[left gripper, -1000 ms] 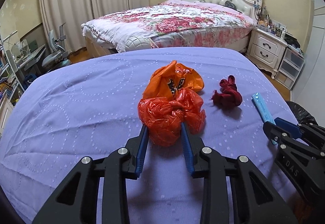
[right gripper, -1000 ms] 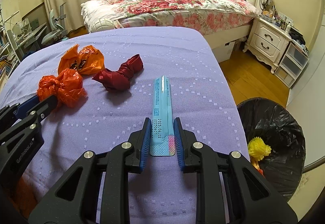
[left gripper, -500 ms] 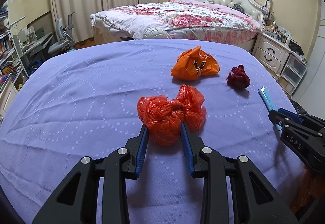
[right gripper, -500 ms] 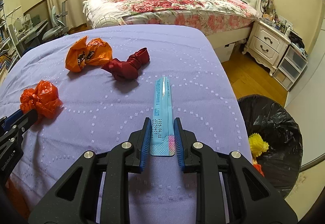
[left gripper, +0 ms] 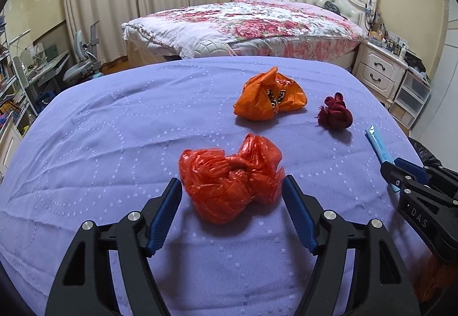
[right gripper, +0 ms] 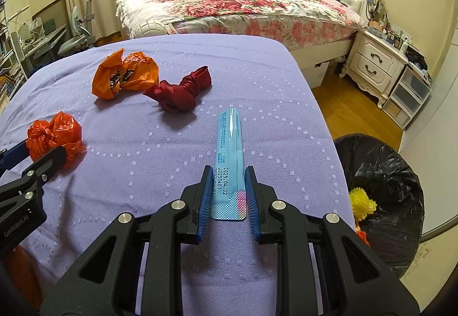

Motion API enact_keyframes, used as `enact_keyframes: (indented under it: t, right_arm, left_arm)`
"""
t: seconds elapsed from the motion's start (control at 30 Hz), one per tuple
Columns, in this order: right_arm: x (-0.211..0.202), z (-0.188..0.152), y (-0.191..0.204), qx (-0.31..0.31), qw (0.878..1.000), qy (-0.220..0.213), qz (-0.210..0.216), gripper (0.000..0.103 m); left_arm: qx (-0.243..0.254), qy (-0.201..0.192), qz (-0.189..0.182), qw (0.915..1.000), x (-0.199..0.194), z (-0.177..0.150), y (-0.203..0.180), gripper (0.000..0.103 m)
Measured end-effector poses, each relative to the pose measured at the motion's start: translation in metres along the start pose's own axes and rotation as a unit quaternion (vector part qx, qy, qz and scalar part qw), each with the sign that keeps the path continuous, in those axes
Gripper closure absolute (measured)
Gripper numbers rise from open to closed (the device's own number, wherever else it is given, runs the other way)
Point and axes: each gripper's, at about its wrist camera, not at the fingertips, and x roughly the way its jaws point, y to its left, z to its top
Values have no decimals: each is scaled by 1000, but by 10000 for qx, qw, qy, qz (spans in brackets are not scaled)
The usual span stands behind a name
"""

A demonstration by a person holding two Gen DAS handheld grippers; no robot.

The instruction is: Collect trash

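My left tool [left gripper: 232, 187] has just been opening, its pads now clear of the red crumpled plastic bag [left gripper: 230, 180] lying between them on the purple-covered desk [left gripper: 100, 144]. Beyond it I see an orange bag [left gripper: 269, 98], a dark red knotted bundle [left gripper: 335, 113] and a blue sachet [left gripper: 377, 144] at my right tool [left gripper: 400, 175]

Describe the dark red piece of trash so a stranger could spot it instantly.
On the purple bedspread, look between the crumpled orange plastic bag and the long light-blue flat wrapper. The knotted dark red shiny bundle lies there, the only maroon, twisted item.
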Motion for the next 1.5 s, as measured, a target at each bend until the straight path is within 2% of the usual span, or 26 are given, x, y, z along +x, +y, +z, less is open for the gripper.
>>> enact_keyframes:
  t: [0.2, 0.33, 1.07, 1.5]
  right_arm:
    - [0, 0, 0, 0, 10000, -3, -2, 81]
    - [0, 0, 0, 8, 10000, -4, 7, 81]
    - [-10, -6, 3, 35, 9999, -52, 103, 81]
    - [-29, -25, 2, 11, 9998, -152, 127, 81]
  left_arm:
    - [129, 16, -45, 9999, 1, -2, -3, 54]
    - [163, 2, -49, 9999, 0, -2, -4, 58]
    - [-82, -109, 80, 9999, -11, -7, -2, 61]
    - [16, -254, 96, 9996, -26, -17, -26, 61]
